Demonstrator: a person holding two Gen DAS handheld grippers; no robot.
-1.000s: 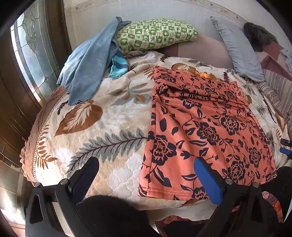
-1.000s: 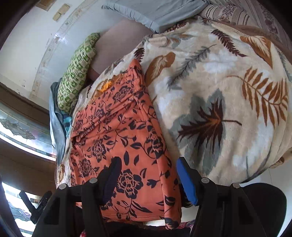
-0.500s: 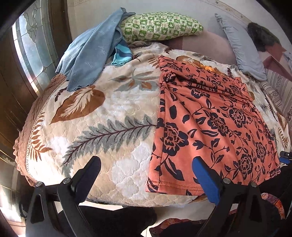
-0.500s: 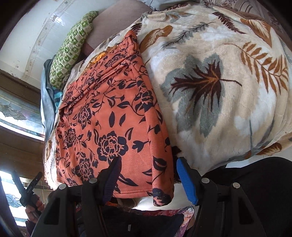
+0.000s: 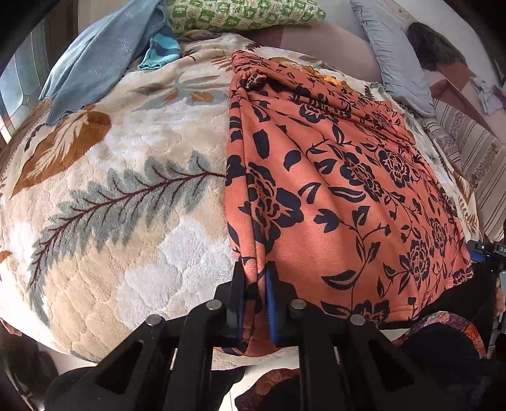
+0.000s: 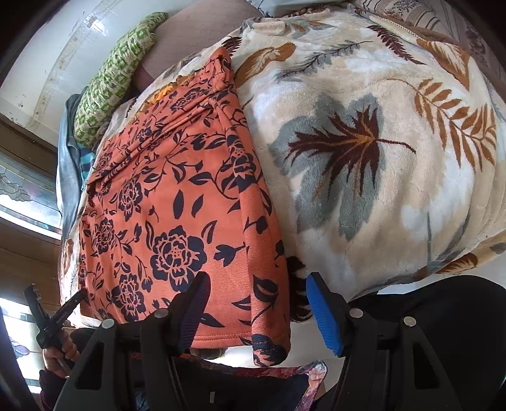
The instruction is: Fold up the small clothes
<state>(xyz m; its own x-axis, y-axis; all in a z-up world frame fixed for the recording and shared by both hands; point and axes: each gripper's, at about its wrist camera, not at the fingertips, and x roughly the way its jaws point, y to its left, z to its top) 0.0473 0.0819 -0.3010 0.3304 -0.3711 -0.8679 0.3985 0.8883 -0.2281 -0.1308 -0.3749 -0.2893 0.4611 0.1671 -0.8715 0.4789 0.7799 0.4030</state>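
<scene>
Now my left gripper is closing on the near left corner of the orange garment with a navy flower print, and its blue pads already pinch a bunched fold of the hem between them. I took that corner because, as I judge it, a fold needs both ends of the near hem lifted together, and the hem hangs just over the edge of the cream plush blanket with leaf patterns, which leaves cloth free to bite.

My right gripper is not yet holding anything. Its jaws stand apart, the dark finger over the garment near its right corner and the blue finger past the garment's right edge, above the blanket. I read that straddle as the set-up for the matching pinch on the right corner.

The garment lies flat lengthwise on the blanket, its gathered waist at the far end, towards the green checked pillow.

The left wrist view alone shows the grip itself, plus a blue knit garment heaped beyond the orange garment's far left corner and a grey pillow off to its far right. The right wrist view alone shows the right corner drooping off the blanket edge, and my left hand around its tool at the garment's left corner.
</scene>
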